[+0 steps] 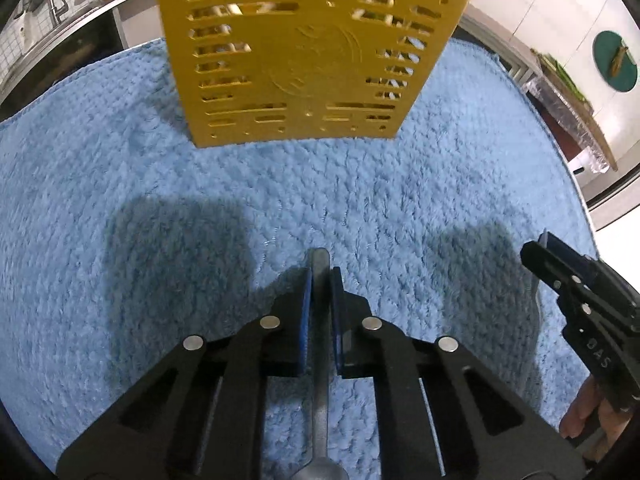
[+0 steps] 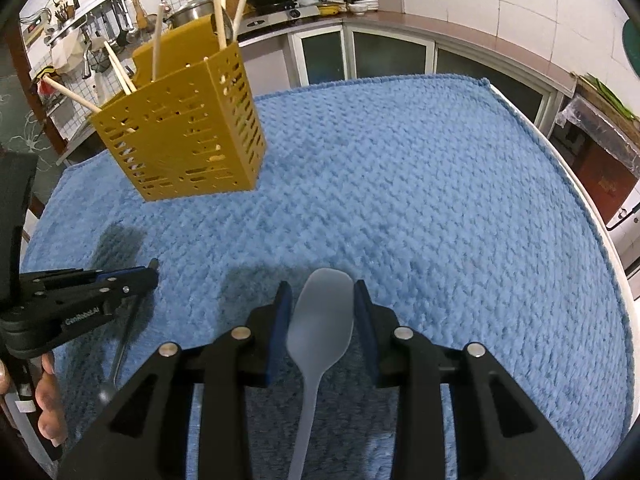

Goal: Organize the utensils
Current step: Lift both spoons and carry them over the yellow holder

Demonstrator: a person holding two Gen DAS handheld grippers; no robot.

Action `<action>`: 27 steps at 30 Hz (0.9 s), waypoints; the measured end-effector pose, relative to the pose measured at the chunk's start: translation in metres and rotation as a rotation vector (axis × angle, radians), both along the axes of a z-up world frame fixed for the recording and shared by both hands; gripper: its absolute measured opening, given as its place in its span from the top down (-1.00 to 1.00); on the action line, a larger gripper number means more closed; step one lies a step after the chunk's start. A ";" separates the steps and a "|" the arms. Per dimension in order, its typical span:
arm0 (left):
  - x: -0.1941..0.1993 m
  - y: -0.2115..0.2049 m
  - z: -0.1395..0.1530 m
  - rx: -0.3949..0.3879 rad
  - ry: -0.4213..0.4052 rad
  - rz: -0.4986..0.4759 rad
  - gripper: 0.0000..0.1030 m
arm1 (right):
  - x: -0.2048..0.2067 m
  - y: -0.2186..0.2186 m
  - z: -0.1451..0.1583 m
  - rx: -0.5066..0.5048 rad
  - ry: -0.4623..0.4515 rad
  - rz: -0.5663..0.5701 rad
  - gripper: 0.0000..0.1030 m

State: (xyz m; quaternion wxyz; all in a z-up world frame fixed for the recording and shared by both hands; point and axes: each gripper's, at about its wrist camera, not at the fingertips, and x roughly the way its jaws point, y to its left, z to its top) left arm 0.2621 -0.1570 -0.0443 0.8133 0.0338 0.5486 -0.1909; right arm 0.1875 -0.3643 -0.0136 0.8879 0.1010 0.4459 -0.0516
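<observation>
A yellow slotted utensil holder (image 1: 308, 56) stands on the blue towel (image 1: 400, 208) straight ahead of my left gripper; in the right wrist view the holder (image 2: 184, 136) is at the upper left with several wooden chopsticks (image 2: 218, 0) in it. My left gripper (image 1: 321, 276) is shut on a metal utensil handle (image 1: 320, 360) that runs back under the camera. My right gripper (image 2: 320, 296) is shut on the bowl of a grey spoon (image 2: 320, 320), handle pointing back. The left gripper (image 2: 150, 274) shows at the left of the right wrist view, and the right gripper (image 1: 538, 246) at the right edge of the left wrist view.
The blue towel (image 2: 420, 200) covers a round white table whose edge (image 2: 592, 208) curves along the right. Kitchen counters, cabinets and a stove (image 2: 296, 12) lie behind. A sink counter (image 1: 60, 28) is at the far left.
</observation>
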 end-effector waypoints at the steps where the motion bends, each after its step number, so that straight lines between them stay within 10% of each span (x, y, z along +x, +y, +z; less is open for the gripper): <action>1: -0.001 0.003 0.003 -0.010 -0.004 -0.001 0.85 | 0.000 0.001 0.001 0.001 -0.004 0.001 0.39; 27: -0.037 0.069 0.115 -0.144 -0.382 0.052 0.92 | -0.012 0.029 0.081 -0.079 -0.255 0.058 0.45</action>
